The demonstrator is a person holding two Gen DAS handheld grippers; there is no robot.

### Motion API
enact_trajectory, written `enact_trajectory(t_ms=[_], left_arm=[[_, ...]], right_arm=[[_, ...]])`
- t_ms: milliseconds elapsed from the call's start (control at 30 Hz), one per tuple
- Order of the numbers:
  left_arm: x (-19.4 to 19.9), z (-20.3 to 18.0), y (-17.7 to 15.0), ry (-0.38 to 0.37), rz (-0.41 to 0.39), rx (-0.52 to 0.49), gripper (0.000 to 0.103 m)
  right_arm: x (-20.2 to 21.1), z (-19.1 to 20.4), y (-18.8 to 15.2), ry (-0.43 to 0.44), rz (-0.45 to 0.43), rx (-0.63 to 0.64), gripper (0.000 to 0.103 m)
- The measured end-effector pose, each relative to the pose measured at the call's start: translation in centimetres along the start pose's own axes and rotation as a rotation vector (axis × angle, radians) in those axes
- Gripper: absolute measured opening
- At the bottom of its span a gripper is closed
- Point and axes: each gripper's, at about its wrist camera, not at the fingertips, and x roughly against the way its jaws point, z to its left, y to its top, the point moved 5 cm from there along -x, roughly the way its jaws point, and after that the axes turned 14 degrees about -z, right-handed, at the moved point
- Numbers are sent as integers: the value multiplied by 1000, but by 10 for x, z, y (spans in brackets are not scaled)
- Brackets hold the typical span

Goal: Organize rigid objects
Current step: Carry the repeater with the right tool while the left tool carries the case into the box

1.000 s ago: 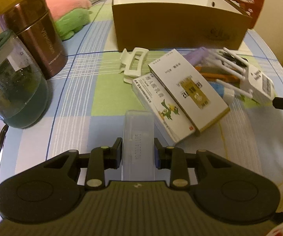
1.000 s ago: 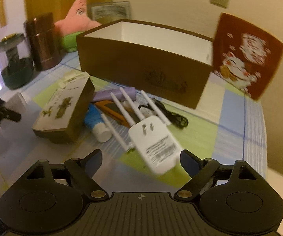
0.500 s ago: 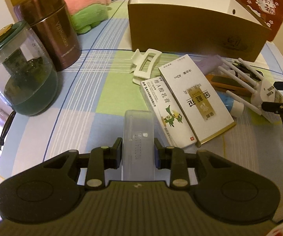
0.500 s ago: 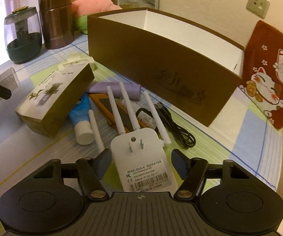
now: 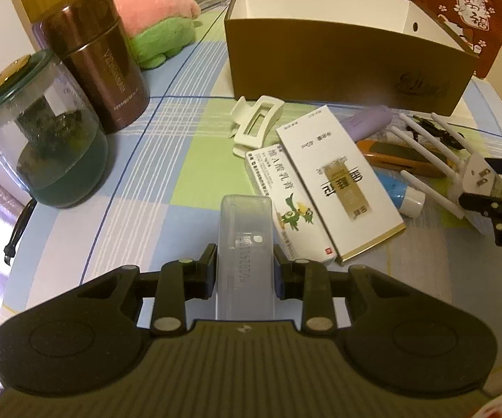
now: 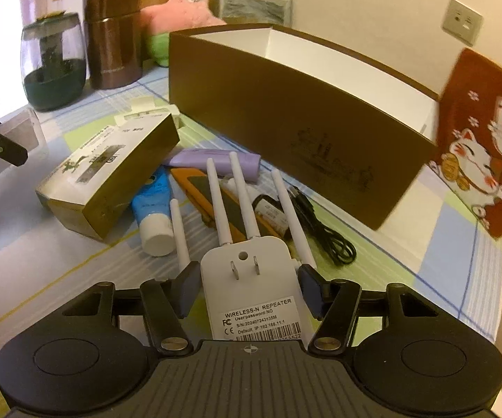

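My left gripper is shut on a clear plastic case that sticks out forward over the checked tablecloth. My right gripper is closing on a white wireless repeater with several antennas, plug prongs facing up; its pads meet the repeater's sides. The left wrist view shows the same repeater at the right edge. Behind stands an open brown box with a white, empty-looking inside. Between them lie two medicine boxes, a white hair claw, a blue tube, an orange cutter, a purple item and a black cable.
A brown metal canister and a dark glass jar stand at the left. A pink and green plush sits behind them. A red lucky-cat board leans right of the box. The table edge curves round on both sides.
My right gripper came down over the repeater and its jaws narrowed onto its sides. The left gripper kept its grip on the clear case and tilted slightly.
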Motion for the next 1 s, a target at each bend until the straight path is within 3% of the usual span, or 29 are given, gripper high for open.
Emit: enact_trajectory(t_ms=[400, 733, 1000], left_arm=[[10, -17, 38, -84, -91, -51, 27], [-8, -30, 110, -164, -191, -106, 27], [-43, -21, 172, -187, -246, -112, 27]], right_arm=[[36, -11, 36, -78, -48, -215, 57], [35, -36, 98, -134, -115, -348, 57], [6, -65, 147, -184, -149, -410, 57]])
